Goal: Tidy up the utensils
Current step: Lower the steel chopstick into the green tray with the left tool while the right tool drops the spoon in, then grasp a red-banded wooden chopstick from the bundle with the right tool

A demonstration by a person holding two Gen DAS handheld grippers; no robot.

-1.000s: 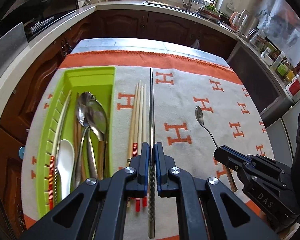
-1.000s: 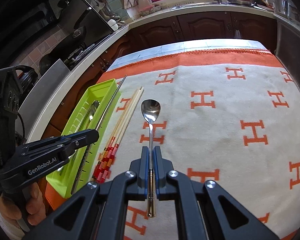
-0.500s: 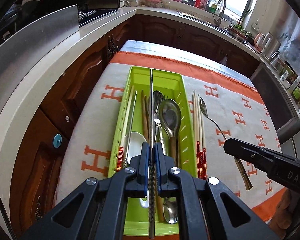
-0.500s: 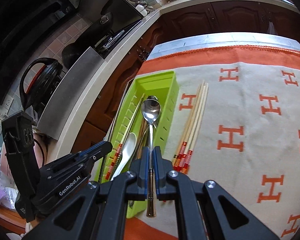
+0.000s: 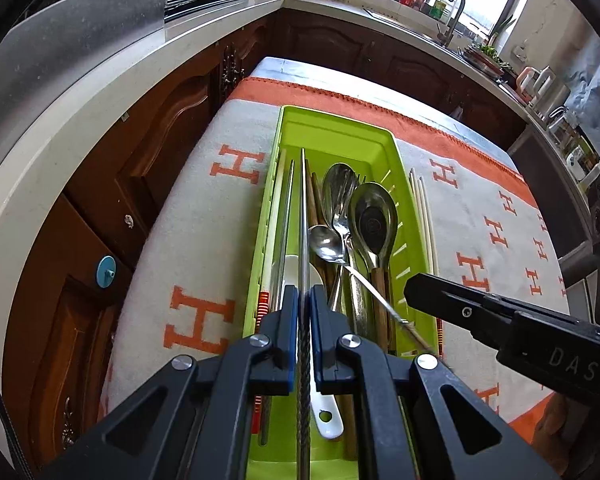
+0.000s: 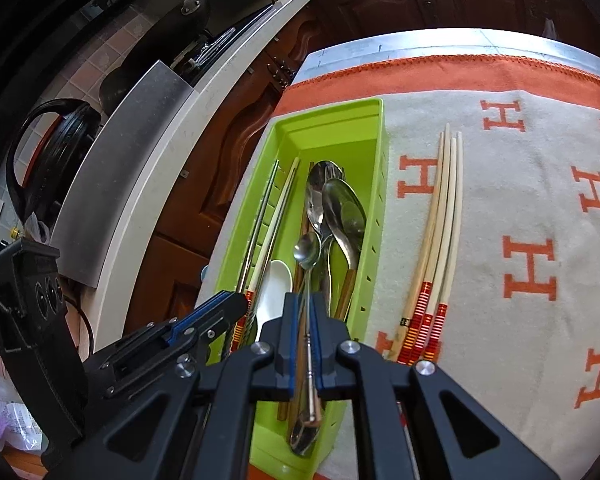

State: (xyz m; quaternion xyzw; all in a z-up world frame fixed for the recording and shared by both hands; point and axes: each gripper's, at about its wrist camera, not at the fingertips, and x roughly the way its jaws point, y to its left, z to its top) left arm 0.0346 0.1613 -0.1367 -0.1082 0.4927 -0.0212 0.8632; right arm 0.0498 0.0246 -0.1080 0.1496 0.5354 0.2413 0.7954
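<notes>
**Chopstick and spoon both over the tray**

My left gripper [image 5: 304, 300] has its jaws clamped on a metal chopstick [image 5: 302, 216], gripped near the twisted handle end, its long tip reaching out over the green tray [image 5: 340, 128]. My right gripper [image 6: 304, 312] carries a small spoon [image 6: 307, 250] by the slim handle; its jaws are just starting to open, with the handle between them and the bowl low over the cutlery already in the tray.

Both pieces look light, stiff and slick — polished steel that I judge will slide or roll once let go, and pivot in the jaws if held far off the middle. The chopstick's ridged end is the sensible place to hold it. The spoon's thin handle gives little to grip, so I would set it down low rather than drop it.

The tray is crowded: a big ladle [image 5: 374, 216], a white spoon [image 6: 274, 284], more chopsticks along its left side. Four wooden chopsticks [image 6: 440, 216] lie on the cloth [image 6: 500, 200] just beside the tray, not yet sorted. That cloth — pale, with orange letters and an orange border — covers the bench; dark wooden cabinets [image 5: 172, 128] and a pale kitchen counter [image 5: 100, 92] run around it.
</notes>
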